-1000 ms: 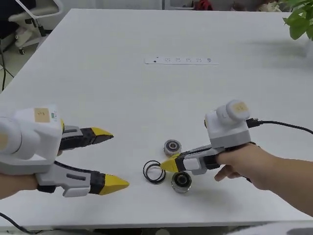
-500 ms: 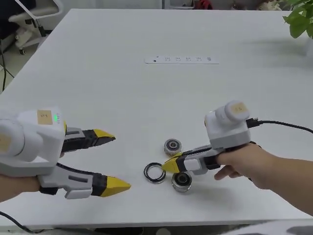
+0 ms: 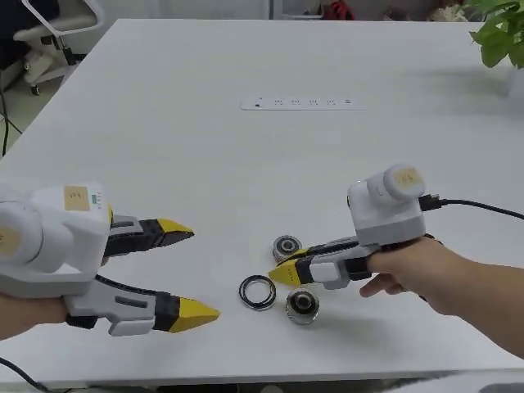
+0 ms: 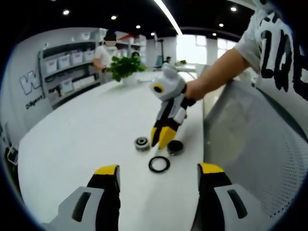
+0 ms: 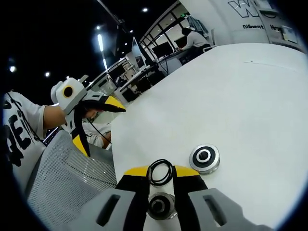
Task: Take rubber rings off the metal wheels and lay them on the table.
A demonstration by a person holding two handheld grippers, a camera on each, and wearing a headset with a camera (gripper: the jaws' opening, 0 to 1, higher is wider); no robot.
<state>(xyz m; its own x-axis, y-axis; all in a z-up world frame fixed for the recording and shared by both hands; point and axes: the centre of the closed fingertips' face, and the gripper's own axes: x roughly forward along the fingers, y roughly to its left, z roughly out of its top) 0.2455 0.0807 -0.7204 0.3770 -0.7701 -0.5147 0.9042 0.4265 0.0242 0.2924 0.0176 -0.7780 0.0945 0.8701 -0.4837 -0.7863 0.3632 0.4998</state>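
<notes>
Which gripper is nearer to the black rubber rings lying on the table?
Right. The right gripper has its tips just beside the rubber rings; the left gripper is open, farther off on their other side.

An office-like lab or showroom is suggested. A large white table (image 3: 246, 164) with a power strip (image 3: 301, 103) is seen in the head view, an office chair (image 3: 57, 33) at upper left and a potted plant (image 3: 499, 37) at upper right. Shelves of bins (image 4: 65, 65), wall lettering (image 4: 29, 84) and ceiling spotlights (image 4: 66, 12) are shown at the left gripper view's upper left.
</notes>
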